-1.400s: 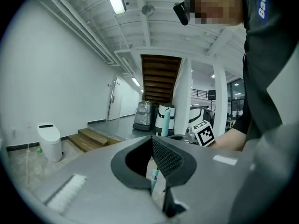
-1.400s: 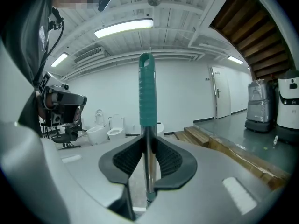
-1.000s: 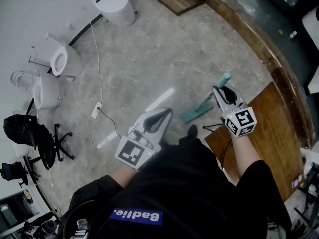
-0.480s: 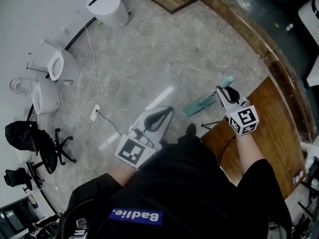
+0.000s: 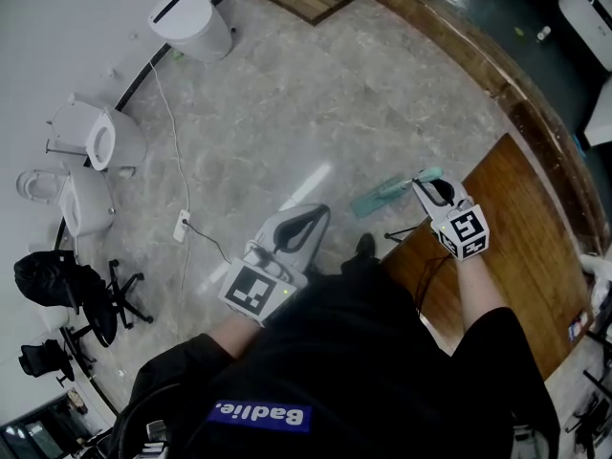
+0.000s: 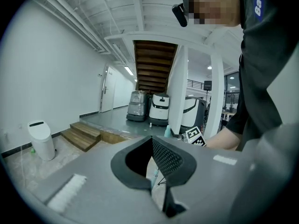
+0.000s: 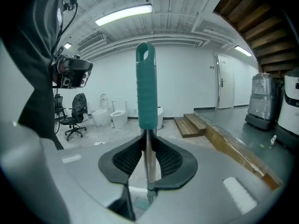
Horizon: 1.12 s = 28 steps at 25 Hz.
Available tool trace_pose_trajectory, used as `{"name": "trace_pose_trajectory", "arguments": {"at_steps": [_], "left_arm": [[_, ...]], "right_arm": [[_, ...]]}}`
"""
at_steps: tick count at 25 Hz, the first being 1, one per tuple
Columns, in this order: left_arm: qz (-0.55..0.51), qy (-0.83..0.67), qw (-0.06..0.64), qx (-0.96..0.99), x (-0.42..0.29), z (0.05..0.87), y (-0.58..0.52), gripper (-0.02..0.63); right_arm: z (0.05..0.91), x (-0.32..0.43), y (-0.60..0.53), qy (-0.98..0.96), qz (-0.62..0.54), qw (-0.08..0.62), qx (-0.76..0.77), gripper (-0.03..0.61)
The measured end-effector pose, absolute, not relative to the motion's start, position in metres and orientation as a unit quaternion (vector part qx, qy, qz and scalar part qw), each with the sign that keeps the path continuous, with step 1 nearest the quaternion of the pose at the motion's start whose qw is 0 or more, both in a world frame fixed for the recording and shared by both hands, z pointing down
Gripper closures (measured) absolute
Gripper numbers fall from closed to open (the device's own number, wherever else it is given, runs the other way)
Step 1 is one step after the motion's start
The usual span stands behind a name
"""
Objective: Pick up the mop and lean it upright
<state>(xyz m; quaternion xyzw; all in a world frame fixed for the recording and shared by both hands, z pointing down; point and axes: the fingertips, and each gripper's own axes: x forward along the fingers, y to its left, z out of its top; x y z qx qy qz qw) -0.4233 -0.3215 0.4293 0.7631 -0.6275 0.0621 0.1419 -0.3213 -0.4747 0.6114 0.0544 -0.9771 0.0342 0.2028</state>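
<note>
Mop (image 7: pixel 145 92) shaft in right tool (image 7: pixel 147 160); head partly hidden.

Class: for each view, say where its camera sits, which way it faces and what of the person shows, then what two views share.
Head view: on the head, facing steeply down at the floor; torso, forearms, left gripper, right gripper show.
Left gripper view: on that gripper, facing the wooden steps; torso at right.
Right gripper view: on that gripper, facing toilets past the gripped mop; torso at left.
Shared: the mop, in head and right gripper views.
</note>
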Motion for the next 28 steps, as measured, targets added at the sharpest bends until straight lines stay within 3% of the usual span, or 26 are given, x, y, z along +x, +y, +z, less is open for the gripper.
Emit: {"name": "trace_pose_trajectory", "arguments": {"at_steps": [16,28], "left_arm": [[0.072,-0.556,0.139,0.816,-0.374,0.427,-0.358,0.594],[0.092,-0.51,0.123,0.846,-0.329,0.424,-0.377,0.594]], "right_arm": [[0.62,-0.229,-0.448,-0.958,0.013,0.281,0.049,0.483],[0.627,-0.208,-0.446,-0.957,0.01,0.274,0.096,0.474]]}}
